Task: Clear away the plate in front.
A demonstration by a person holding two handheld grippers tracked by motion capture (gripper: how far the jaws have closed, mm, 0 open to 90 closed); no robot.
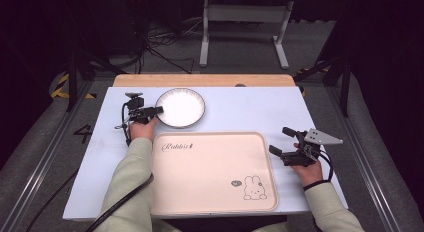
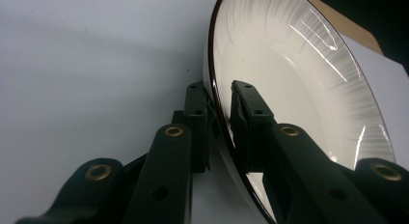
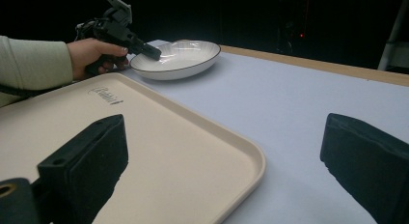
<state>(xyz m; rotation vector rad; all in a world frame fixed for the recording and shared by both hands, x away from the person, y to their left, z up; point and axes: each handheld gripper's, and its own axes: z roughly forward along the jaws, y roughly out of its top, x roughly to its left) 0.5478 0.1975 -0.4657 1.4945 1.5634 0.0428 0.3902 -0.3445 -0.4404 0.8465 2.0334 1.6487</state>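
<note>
My left fingers [image 2: 241, 113] are pinching the near-left rim of the white plate [image 1: 181, 108], one jaw inside the bowl and one outside, while my right gripper [image 1: 281, 140] is waiting with its jaws spread beside the tray's right edge. The plate is sitting empty on the table just beyond the tray [image 1: 210, 202], also empty, so I am judging the carry as short and toward me, with my left hand nearer.
</note>
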